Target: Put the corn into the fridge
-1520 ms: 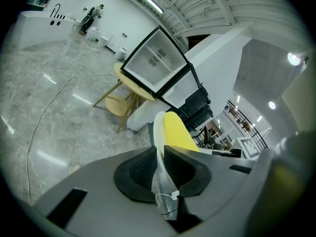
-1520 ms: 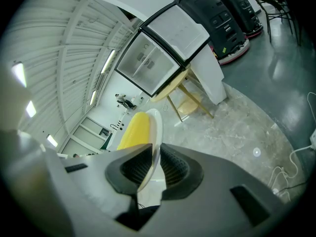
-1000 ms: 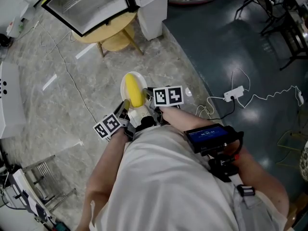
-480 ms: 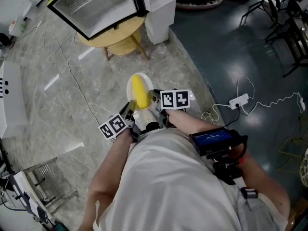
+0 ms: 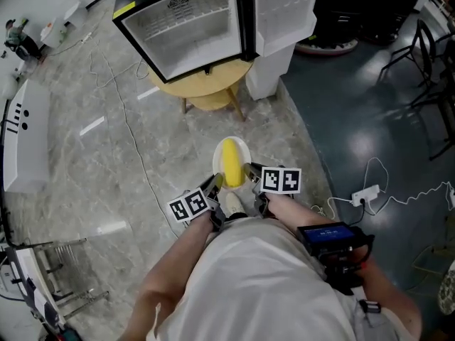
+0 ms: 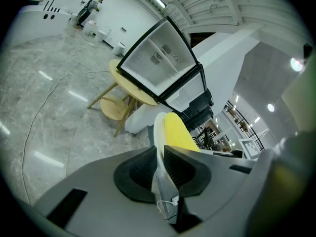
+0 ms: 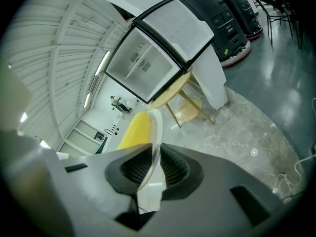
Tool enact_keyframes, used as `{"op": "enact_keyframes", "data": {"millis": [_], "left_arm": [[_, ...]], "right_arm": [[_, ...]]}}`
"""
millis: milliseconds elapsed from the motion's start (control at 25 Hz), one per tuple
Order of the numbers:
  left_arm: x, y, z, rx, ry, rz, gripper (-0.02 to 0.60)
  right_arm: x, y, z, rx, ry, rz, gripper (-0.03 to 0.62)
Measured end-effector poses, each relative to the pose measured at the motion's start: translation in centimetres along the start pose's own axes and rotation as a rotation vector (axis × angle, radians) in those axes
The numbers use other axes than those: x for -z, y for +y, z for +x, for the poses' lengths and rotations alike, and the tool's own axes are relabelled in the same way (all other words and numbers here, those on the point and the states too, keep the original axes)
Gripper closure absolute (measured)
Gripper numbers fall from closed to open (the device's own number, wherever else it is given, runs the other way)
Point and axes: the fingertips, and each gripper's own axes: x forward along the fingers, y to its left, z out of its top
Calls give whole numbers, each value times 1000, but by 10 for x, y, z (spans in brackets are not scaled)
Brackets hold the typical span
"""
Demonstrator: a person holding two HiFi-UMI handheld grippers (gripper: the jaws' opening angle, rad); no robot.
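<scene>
The marker cubes carry only black-and-white squares. A yellow label on the black-framed white fridge [image 5: 192, 23] is too small to read. The left tongs [image 6: 159, 154] are clenched on one rim of a round white plate [image 5: 244, 148]. The right tongs [image 7: 154, 154] are clamped on the opposite rim. A yellow corn cob [image 5: 231, 163] lies on the plate, held above the marble floor [image 5: 85, 155]. It is well short of the fridge, which stands on a round pale-wood worktop [image 5: 210, 87].
</scene>
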Motion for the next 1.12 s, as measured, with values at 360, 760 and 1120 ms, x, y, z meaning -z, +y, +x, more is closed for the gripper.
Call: {"op": "enact_keyframes", "data": {"millis": [360, 760, 1120], "left_arm": [[-43, 14, 15, 21, 20, 4, 531], [-85, 33, 18, 30, 18, 6, 531], [-111, 50, 17, 8, -32, -33, 531]], "right_arm": [[-31, 11, 32, 20, -8, -1, 542], [-54, 29, 68, 25, -14, -6, 542], [-70, 44, 97, 5, 24, -46, 542]]}}
